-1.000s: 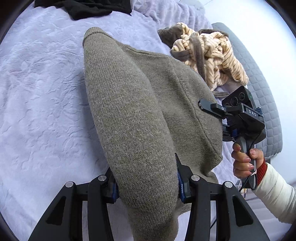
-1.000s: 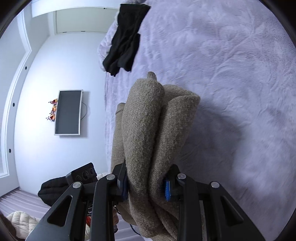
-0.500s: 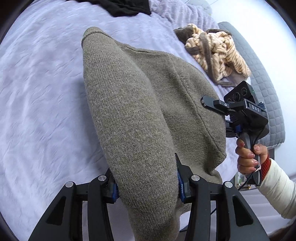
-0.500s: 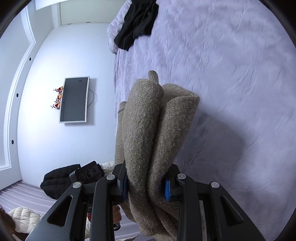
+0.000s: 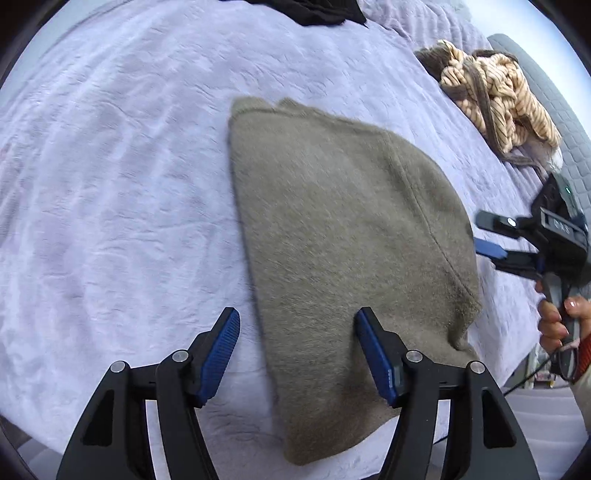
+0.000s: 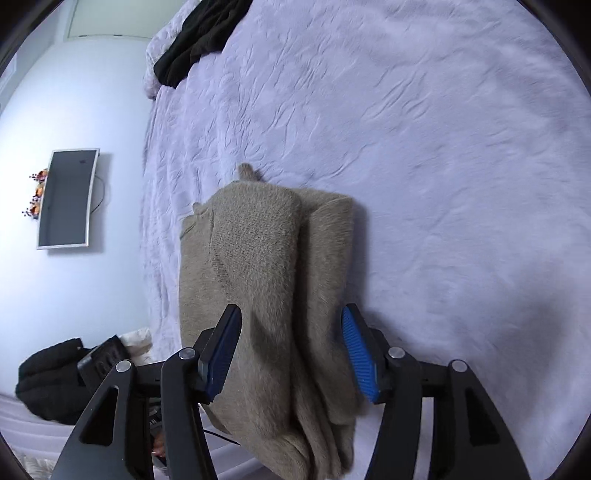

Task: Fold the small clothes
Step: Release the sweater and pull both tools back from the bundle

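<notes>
Left-wrist view: both the left gripper (image 5: 295,354) and right gripper (image 6: 291,350) are opening, pads clear of the folded taupe knit sweater (image 5: 343,251) lying at centre on the lavender quilted bedspread (image 5: 110,184), release step; next, likely the striped beige garment (image 5: 498,92) at two o'clock.

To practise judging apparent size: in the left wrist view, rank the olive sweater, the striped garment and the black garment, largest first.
1. Olive sweater, also nearest the camera.
2. Striped garment.
3. Black garment, cut off by the frame edge, so its true size is unsure.
</notes>
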Available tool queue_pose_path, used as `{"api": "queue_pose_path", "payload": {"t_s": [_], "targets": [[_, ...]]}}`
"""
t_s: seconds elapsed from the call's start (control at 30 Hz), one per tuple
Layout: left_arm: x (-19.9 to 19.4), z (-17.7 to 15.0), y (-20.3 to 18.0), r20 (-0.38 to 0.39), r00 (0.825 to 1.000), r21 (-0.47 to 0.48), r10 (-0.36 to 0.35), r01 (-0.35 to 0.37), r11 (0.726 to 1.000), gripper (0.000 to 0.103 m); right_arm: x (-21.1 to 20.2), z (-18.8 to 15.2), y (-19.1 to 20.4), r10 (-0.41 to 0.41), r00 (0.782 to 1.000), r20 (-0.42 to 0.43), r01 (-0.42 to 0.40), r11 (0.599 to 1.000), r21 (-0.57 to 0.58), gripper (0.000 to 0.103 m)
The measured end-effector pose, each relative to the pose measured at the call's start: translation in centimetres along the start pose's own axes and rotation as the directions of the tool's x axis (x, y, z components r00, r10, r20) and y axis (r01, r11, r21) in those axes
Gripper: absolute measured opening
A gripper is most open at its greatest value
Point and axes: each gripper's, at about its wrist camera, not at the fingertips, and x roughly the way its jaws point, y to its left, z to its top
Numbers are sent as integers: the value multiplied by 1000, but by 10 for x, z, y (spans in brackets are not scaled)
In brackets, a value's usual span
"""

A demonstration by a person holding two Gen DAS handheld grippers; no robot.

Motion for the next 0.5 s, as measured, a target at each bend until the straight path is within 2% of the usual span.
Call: {"api": "queue_pose_path", "payload": {"t_s": [0.03, 0.07, 0.17, 0.27, 0.3, 0.33, 0.37, 0.43, 0.5], "targets": [[-4, 1, 3, 11, 1000, -7, 21, -21, 1000, 73, -8, -3, 1, 13, 1000, 24, -14, 1000, 6, 61], [-4, 5, 3, 23, 999, -13, 42, -42, 999, 84, -13, -6, 2, 29, 999, 39, -30, 999, 11, 61], [-5, 17, 2, 60, 993, -17, 102, -102, 995, 85, -12, -5, 5, 93, 995, 40, -95, 995, 36, 61], [3, 27, 0, 60, 986, -34, 153, -151, 988, 85, 8, -1, 7, 93, 995, 19, -94, 994, 56, 61], [8, 32, -6, 63, 985, -36, 163, -161, 986, 85, 15, 1, 8, 98, 995, 14, -99, 993, 64, 54], [9, 35, -9, 68, 982, -36, 174, -172, 984, 85, 22, 3, 9, 97, 995, 4, -97, 993, 74, 22], [11, 39, -14, 72, 981, -35, 182, -180, 983, 85, 27, 5, 13, 67, 998, -8, -67, 995, 68, 13], [7, 44, -20, 96, 978, -23, 185, -184, 983, 85, 21, 4, 32, 17, 1000, 8, -17, 999, -38, 13], [0, 43, -19, 122, 974, -4, 191, -192, 981, 85, 11, 1, 52, -70, 997, 16, 72, 986, -153, 12]]}}
